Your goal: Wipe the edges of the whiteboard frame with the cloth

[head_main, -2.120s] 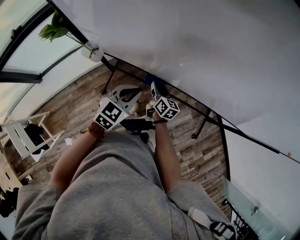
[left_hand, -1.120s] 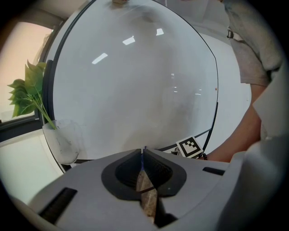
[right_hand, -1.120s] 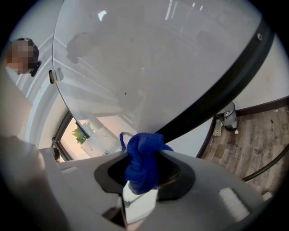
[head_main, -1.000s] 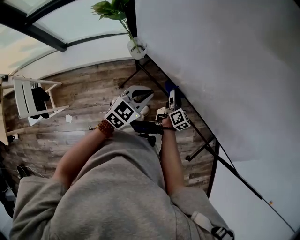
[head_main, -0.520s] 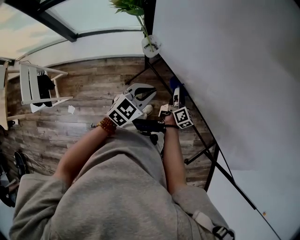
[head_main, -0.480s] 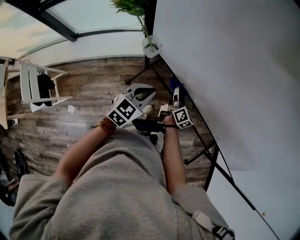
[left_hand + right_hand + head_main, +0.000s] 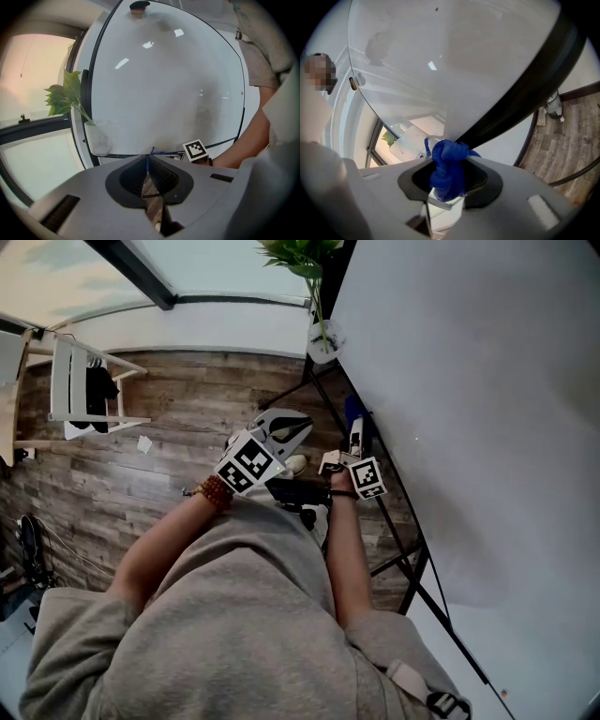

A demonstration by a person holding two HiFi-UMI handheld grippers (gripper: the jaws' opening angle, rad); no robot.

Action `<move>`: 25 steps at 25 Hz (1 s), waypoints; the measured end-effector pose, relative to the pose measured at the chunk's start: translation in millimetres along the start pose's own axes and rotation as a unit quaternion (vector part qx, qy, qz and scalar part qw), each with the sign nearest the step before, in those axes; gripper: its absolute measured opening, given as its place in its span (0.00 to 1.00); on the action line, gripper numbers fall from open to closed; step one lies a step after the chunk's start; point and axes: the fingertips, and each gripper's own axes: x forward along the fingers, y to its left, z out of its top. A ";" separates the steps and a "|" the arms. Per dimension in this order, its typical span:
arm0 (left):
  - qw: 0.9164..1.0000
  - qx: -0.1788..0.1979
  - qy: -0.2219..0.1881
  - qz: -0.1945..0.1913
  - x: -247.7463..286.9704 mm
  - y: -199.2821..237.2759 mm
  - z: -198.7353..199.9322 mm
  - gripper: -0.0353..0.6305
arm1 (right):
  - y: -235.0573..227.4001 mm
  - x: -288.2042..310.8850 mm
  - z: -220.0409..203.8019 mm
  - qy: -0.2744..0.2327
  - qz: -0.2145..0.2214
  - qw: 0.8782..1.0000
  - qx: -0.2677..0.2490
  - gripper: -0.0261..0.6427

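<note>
Cloth (image 7: 447,174): blue, bunched into a knot, clamped between the fingers (image 7: 485,183) of the right gripper (image 7: 355,435), with a tuft poking out past the tips. Appears pressed against the dark whiteboard frame (image 7: 520,91), right where that edge meets the fingers; actual contact not certain from these views.

Key relation: frame edge straight ahead of the right fingers, with its long axis running away from the cloth along the bottom of the whiteboard (image 7: 469,427). In the head view, slanting from the far end by the plant vase (image 7: 323,338) toward the near right. So probably a slide along that line, not a push into it, with the cloth kept against the dark strip.

Left gripper (image 7: 284,427): just left of the right one, off the board, over the wooden floor (image 7: 169,427). Fingers (image 7: 162,176) drawn together at the tips, nothing clearly held. Thin blue strand visible at the tips, unclear whether caught there or lying beyond. Right hand plainly the nearer and the working one.

Room to move: long bare stretch of frame toward the near right, only the stand legs (image 7: 408,573) below it. Far end tighter, with the vase just beside the corner and worth a careful stop there. White chair (image 7: 80,390) well apart on the far left, no obstacle.
</note>
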 end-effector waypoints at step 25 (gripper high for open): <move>0.991 -0.056 -0.030 0.117 -57.7 56.2 -7.0 0.09 | 33.2 58.0 -28.3 0.040 0.050 0.996 0.059 0.24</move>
